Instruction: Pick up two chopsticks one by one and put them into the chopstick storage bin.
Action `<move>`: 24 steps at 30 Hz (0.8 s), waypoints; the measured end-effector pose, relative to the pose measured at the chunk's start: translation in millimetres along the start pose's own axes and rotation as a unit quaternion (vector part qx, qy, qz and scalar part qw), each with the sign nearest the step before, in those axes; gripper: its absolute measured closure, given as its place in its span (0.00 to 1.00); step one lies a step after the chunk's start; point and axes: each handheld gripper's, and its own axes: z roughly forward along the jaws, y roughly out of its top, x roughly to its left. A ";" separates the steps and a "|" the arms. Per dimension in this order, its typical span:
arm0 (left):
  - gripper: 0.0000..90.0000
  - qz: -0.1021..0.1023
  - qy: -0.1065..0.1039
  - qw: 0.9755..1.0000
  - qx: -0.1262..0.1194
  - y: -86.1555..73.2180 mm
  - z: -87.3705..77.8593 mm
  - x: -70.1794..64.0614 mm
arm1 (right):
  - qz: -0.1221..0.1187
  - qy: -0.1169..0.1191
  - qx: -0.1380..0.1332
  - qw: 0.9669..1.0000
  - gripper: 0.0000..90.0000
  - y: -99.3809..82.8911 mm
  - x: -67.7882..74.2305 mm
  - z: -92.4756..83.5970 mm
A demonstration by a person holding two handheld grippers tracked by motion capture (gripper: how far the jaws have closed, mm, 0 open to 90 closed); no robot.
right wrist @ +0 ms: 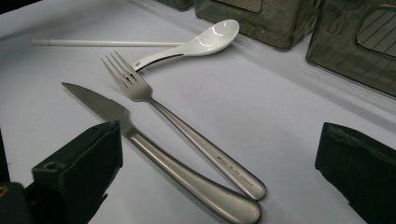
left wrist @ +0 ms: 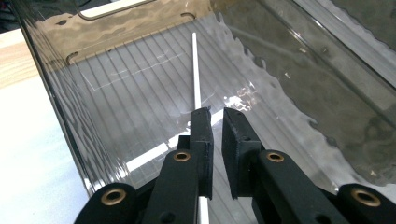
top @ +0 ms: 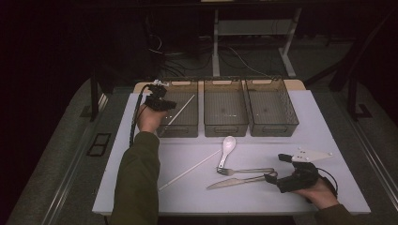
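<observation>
Left tongs [left wrist: 217, 122] nearly pressed together, white chopstick [left wrist: 195, 70] beside one pad, inside eleven-o'clock bin [top: 180, 129]. Right tongs [right wrist: 219, 154] spread over knife [right wrist: 154, 151]. Could snag chopstick on withdrawal.

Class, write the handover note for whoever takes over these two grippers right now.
Left gripper: over the left bin, jaws slightly apart; a white chopstick lies in the bin, apparently just let go.
Right gripper: open, empty, resting on the table by the cutlery handles.
Done: one chopstick binned.
Left: second chopstick, spoon, fork and knife remain on the table; the middle bin and right bin hold nothing.
</observation>
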 end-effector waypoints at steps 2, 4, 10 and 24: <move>0.89 0.002 -0.003 1.000 -0.006 1.1 -2.6 -1.1 | 0.000 0.000 0.000 1.000 0.01 0.0 0.0 -0.3; 0.87 0.005 -0.007 1.000 -0.013 2.3 -6.0 -2.6 | 0.001 0.000 0.000 1.000 0.01 0.0 0.0 -0.4; 0.71 0.025 -0.030 0.999 -0.028 5.3 -19.1 -8.8 | 0.001 0.000 0.001 1.000 0.01 0.0 0.2 -0.3; 0.41 0.062 -0.091 0.991 -0.074 4.2 -61.0 -35.0 | -0.001 -0.003 0.003 1.000 0.01 -0.3 1.0 0.1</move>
